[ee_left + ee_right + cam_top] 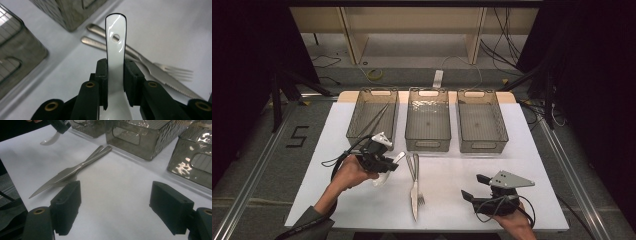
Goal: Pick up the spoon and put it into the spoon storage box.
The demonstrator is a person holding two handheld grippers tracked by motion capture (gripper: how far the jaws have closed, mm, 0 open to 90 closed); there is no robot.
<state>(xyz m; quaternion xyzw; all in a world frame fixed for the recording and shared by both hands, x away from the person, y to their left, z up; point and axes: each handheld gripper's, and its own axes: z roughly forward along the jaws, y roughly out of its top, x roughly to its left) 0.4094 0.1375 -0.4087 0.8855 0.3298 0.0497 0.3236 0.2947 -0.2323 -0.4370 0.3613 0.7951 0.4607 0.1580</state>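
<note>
A white worktop (362, 200) carries three bins along its far edge — its near half lies open. The left claw (115, 82) pinches a white spoon (115, 45) beside knife (414, 192) and fork (418, 180); the right claw (122, 207) rests spread.

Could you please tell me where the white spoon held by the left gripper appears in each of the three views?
High view: the white spoon sits left of centre, clamped in the left gripper.
Left gripper view: centre, handle rising between the jaws.
Right gripper view: top left, bowl hanging above the table.
Shared landmark: the crossed knife and fork.
</note>
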